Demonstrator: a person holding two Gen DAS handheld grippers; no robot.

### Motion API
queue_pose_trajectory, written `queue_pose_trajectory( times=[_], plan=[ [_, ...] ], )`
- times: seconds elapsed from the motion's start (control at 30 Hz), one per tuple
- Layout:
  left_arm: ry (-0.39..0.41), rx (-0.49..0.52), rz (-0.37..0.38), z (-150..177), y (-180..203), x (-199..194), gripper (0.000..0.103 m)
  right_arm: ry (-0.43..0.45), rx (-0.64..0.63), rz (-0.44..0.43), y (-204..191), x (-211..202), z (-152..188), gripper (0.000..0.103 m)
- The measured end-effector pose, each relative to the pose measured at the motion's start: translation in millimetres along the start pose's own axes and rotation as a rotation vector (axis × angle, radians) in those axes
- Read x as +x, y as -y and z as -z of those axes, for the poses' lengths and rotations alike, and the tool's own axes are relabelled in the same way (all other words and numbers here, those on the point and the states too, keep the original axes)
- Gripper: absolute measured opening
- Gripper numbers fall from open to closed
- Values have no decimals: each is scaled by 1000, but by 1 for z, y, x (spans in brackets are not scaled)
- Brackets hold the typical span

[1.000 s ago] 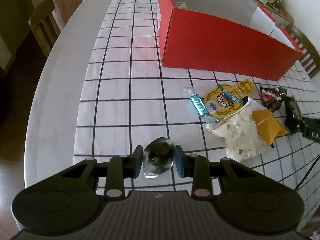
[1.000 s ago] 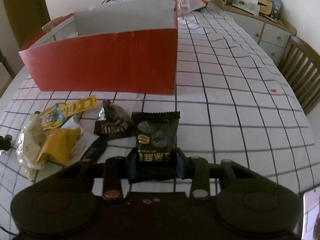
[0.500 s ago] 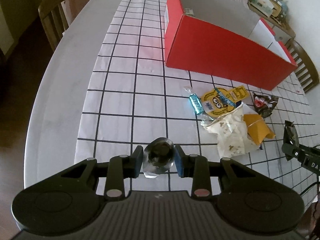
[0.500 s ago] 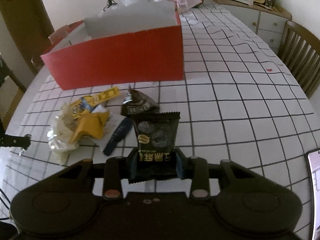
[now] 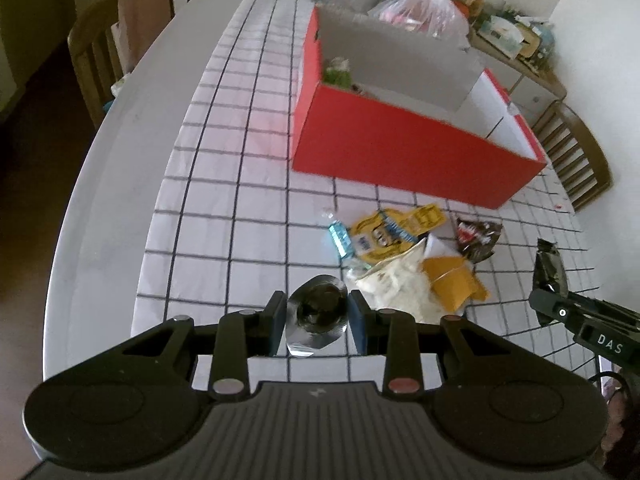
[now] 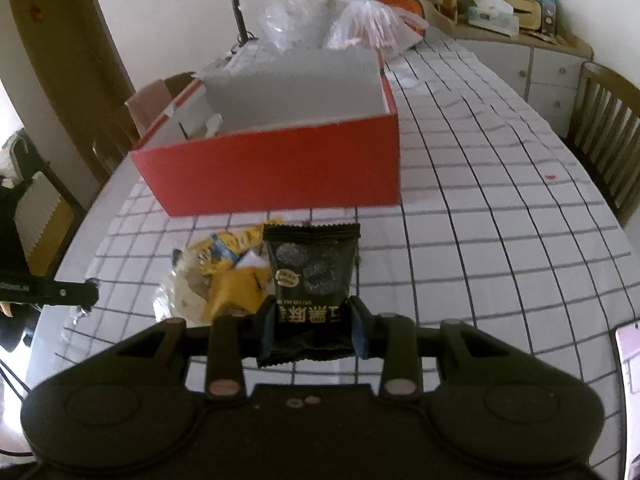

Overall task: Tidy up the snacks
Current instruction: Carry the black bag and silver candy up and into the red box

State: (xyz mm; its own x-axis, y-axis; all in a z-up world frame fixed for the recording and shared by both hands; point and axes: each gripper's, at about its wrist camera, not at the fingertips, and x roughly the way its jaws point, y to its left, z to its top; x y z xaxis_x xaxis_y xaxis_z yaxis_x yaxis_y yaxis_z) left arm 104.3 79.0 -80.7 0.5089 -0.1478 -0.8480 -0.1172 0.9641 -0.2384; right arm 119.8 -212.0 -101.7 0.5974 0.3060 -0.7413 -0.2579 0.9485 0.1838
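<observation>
Black snack packet [image 6: 312, 272] clamped upright in right gripper [image 6: 313, 330]; silver-wrapped snack [image 5: 318, 314] pinched in left gripper [image 5: 317, 322].

The left gripper [image 5: 318, 322] is raised above the table, its fingers [image 5: 275, 322] closed on a silver foil-wrapped snack [image 5: 318, 316]. The right gripper [image 6: 312, 328], also aloft, clamps an upright black snack packet [image 6: 312, 276] by its lower end.

The box [image 6: 280, 172] is red outside and white inside. The worktop [image 6: 480, 240] cloth is white with dark squares. One snack pack [image 6: 314, 272] is black.
</observation>
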Motion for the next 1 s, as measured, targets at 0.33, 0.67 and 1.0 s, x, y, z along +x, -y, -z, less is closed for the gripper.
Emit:
queue_pose_trajectory(
  times=[0.33, 0.67, 1.0],
  plan=[
    [68, 54, 15, -38, 34, -7, 32, 52, -40, -14, -8, -4, -39, 35],
    [131, 106, 16, -86, 68, -4, 32, 102, -89, -22, -11, 6, -88, 35],
    [160, 110, -4, -143, 84, 16, 32, 124, -95, -2, -2, 28, -140, 35]
  ],
)
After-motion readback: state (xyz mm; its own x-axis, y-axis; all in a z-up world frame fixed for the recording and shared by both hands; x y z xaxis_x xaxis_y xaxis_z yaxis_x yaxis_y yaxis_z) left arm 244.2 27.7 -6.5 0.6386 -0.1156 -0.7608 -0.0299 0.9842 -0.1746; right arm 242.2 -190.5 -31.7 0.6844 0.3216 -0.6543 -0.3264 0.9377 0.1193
